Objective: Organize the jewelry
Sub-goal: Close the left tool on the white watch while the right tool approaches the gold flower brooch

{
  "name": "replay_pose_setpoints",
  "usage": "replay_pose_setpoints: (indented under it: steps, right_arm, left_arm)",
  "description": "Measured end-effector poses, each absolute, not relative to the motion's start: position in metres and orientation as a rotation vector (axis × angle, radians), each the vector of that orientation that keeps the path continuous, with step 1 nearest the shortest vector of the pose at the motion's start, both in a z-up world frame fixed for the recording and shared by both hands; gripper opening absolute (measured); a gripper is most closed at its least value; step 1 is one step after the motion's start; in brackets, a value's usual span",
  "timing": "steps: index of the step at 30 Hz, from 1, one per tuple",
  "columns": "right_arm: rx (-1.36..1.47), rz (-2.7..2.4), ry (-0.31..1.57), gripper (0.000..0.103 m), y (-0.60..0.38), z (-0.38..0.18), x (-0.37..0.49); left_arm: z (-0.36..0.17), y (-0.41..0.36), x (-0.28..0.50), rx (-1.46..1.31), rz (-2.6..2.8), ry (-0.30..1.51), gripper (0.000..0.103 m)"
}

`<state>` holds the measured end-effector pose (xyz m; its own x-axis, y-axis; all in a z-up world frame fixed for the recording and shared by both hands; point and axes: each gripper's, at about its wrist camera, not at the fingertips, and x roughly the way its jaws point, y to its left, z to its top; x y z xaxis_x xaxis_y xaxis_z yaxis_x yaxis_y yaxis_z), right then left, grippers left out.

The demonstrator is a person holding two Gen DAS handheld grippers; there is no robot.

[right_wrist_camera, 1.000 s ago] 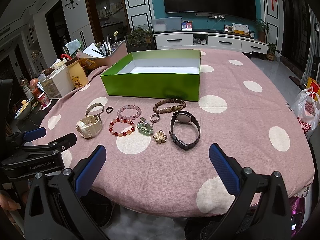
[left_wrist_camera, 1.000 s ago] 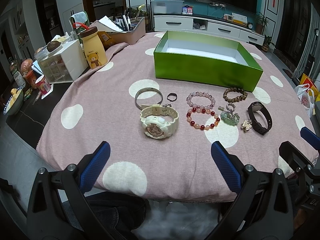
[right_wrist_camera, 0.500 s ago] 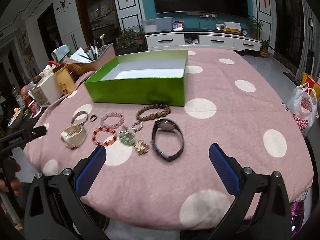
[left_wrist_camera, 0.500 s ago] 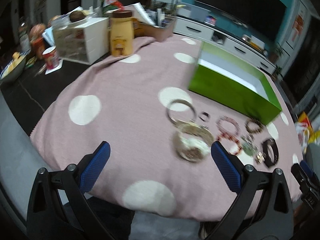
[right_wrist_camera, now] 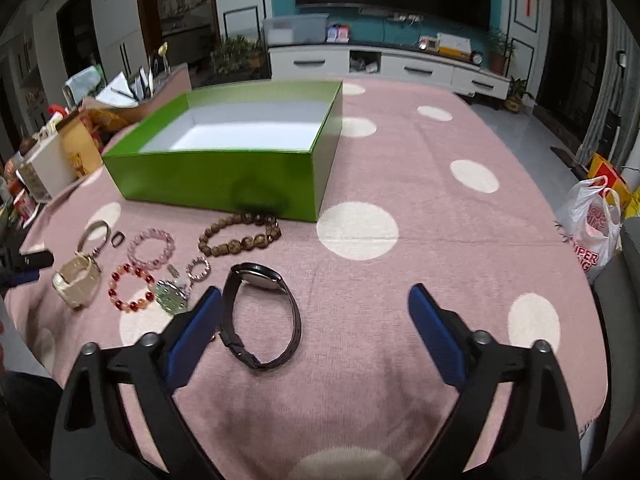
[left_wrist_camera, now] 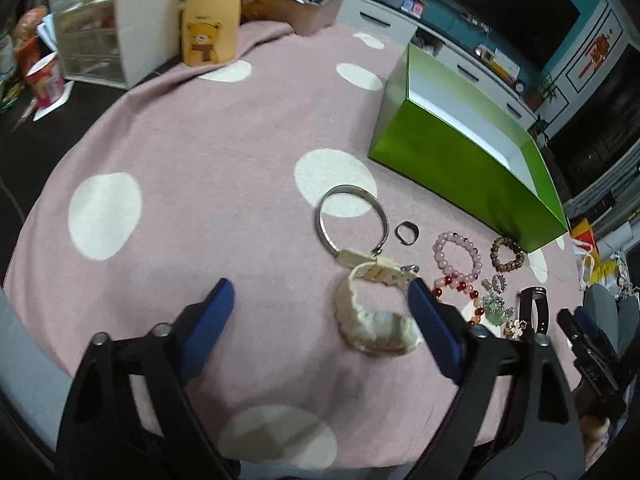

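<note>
Jewelry lies in a row on the pink dotted cloth, in front of an empty green box (left_wrist_camera: 468,152) (right_wrist_camera: 216,180). My left gripper (left_wrist_camera: 320,292) hovers over the cream watch (left_wrist_camera: 376,320), which lies between its jaws near the right finger. The jaws are closing without touching it. A silver bangle (left_wrist_camera: 352,220), a small ring (left_wrist_camera: 407,234) and bead bracelets (left_wrist_camera: 458,254) lie beyond. My right gripper (right_wrist_camera: 314,296) hangs over the black watch (right_wrist_camera: 260,316), which lies beside its left finger. These jaws are closing too, and the pads are clear of it. Brown beads (right_wrist_camera: 240,234) lie near the box.
A yellow bear bottle (left_wrist_camera: 208,36), a white drawer organiser (left_wrist_camera: 116,48) and a cup (left_wrist_camera: 46,80) crowd the far left edge. A plastic bag (right_wrist_camera: 592,232) hangs off the table's right side. Bare cloth stretches to the right of the box.
Both grippers have come forward and lower over the jewelry. The left view has rolled and now frames the cream watch. Both pairs of jaws stand a little narrower.
</note>
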<state>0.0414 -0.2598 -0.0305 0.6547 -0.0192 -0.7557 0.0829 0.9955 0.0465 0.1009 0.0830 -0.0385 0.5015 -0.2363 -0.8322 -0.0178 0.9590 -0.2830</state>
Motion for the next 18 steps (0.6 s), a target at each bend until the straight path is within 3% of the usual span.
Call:
replay_pose_setpoints:
  steps: [9,11,15,18]
  right_arm:
    - [0.060,-0.023,0.924,0.061,-0.257,-0.043,0.058]
    - [0.059,-0.021,0.929,0.060,-0.258,-0.045,0.059]
    - [0.058,-0.032,0.902,0.060,-0.259,-0.041,0.056]
    - [0.067,-0.024,0.895,0.060,-0.260,-0.040,0.055]
  left_arm:
    - [-0.046,0.068,0.122,-0.180,-0.209,1.161,0.062]
    - [-0.047,0.066,0.126,-0.169,-0.226,1.190,0.052]
    - [-0.051,0.052,0.132,-0.090,-0.261,1.250,0.042]
    - [-0.056,0.040,0.135,-0.019,-0.259,1.275,0.025]
